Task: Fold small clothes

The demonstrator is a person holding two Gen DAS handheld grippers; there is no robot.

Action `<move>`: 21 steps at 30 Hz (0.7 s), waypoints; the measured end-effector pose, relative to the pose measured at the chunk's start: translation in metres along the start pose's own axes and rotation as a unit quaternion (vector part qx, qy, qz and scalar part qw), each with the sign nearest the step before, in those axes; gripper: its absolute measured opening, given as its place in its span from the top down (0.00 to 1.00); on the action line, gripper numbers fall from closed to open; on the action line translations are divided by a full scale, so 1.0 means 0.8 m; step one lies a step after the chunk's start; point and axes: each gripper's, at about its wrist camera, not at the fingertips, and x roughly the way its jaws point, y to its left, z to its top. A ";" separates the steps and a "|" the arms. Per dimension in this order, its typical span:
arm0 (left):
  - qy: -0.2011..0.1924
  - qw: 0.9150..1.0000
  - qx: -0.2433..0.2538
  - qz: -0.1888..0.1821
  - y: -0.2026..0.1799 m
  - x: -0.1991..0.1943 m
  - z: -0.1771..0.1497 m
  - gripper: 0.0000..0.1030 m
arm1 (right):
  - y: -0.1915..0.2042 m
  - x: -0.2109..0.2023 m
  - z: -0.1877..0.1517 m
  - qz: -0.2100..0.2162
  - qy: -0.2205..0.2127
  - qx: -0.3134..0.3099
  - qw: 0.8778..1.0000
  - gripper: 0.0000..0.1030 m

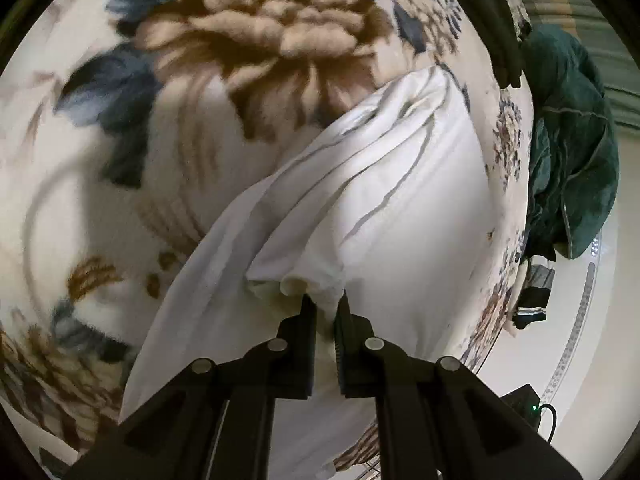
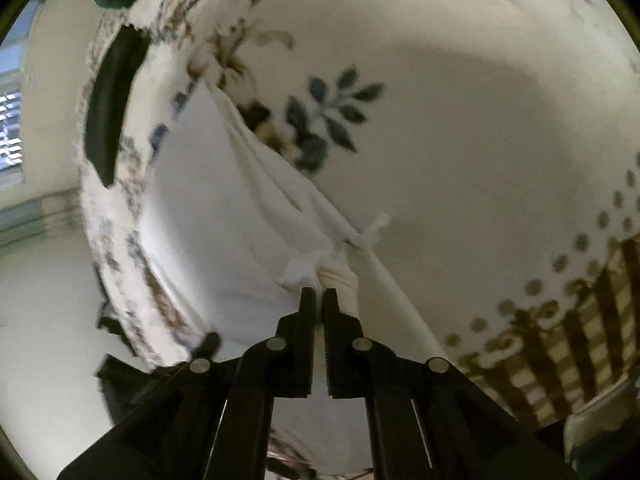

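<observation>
A white garment [image 1: 384, 208] lies stretched over a floral blanket [image 1: 168, 128]. My left gripper [image 1: 325, 302] is shut on a bunched edge of the white garment, which runs away from the fingers in long folds. In the right wrist view my right gripper [image 2: 319, 294] is shut on another bunched edge of the same white garment [image 2: 208, 216], pulled taut toward the far end. A small white tag [image 2: 376, 226] sticks out just beyond the right fingertips. The cloth hides the parts of both grips between the pads.
A dark green garment [image 1: 568, 152] is heaped at the blanket's right edge, with a striped dark item [image 1: 532, 300] below it. A black strap-like object [image 2: 110, 104] lies on the blanket edge [image 2: 120, 216]. Pale floor [image 2: 44, 312] lies beyond the bed.
</observation>
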 end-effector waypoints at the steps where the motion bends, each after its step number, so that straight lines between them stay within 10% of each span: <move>1: 0.002 1.000 -0.001 0.001 0.004 0.001 -0.001 0.94 | -0.002 0.001 -0.003 -0.004 -0.001 -0.001 1.000 0.96; 8: 0.049 0.998 0.034 -0.031 -0.004 -0.009 -0.002 0.80 | 0.000 0.009 -0.004 0.002 0.031 -0.010 0.999 0.92; 12: 0.041 0.993 0.113 -0.019 -0.003 -0.052 -0.021 0.12 | 0.003 -0.016 -0.010 0.010 0.043 -0.034 0.998 0.45; 17: 0.025 0.983 0.169 0.060 0.029 -0.087 -0.060 0.12 | -0.036 -0.039 -0.044 -0.015 0.075 -0.048 0.996 0.44; 21: 0.053 0.988 0.125 0.080 0.077 -0.066 -0.091 0.12 | -0.085 -0.024 -0.069 -0.043 0.109 -0.044 0.992 0.44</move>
